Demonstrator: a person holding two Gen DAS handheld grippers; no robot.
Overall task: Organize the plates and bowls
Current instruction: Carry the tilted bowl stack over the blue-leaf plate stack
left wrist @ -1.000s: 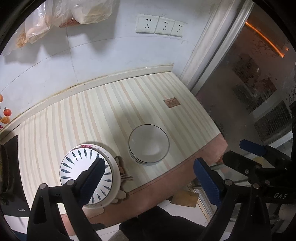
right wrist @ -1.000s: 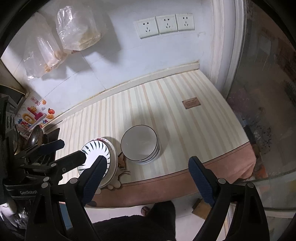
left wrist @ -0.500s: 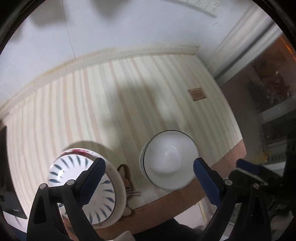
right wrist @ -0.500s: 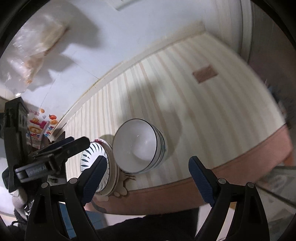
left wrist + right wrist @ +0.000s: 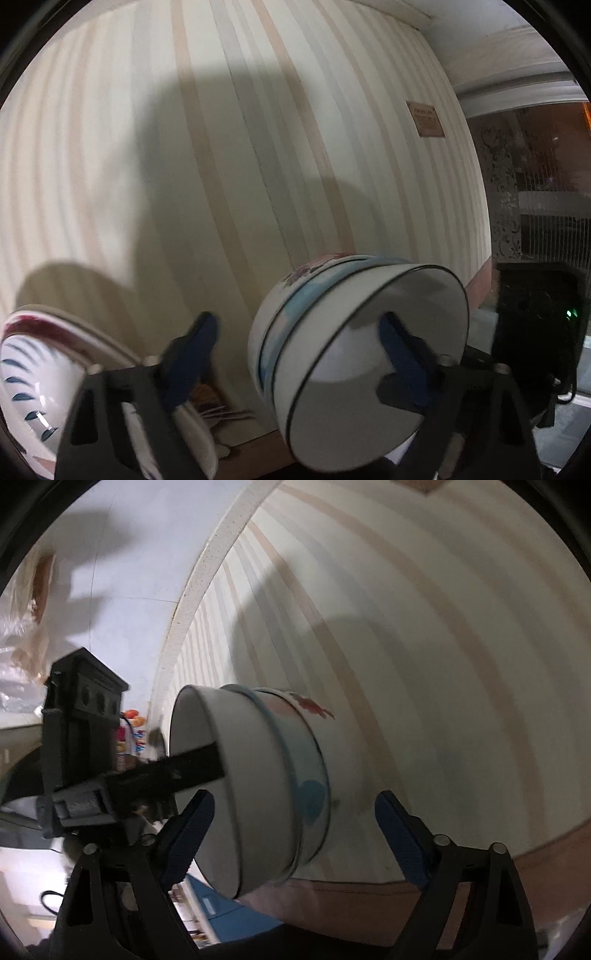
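At the near edge of the striped table [image 5: 258,147], the left hand-held gripper [image 5: 299,343] straddles the rim of a stack of bowls [image 5: 354,354], one blue finger inside the top white bowl and the other outside the wall; its jaws are closing, the bowl's wall between them, though no firm contact shows yet. The right hand-held gripper [image 5: 295,827] stands wide at the other side of the same stack [image 5: 266,782], its jaws also closing, the lower bowls between its fingers and the pads apart from them. Just beside the stack, toward the left, lies a plate [image 5: 40,376] with blue leaf marks on top of other plates, with a small mat partly under it. Farther back the striped surface runs bare to a pale wall strip and a small brown label [image 5: 426,120]. By this view the sorting looks barely begun: bowls are stacked and plates piled, but both heaps sit at the table's edge, and lifting or moving the bowls appears to be the step in hand
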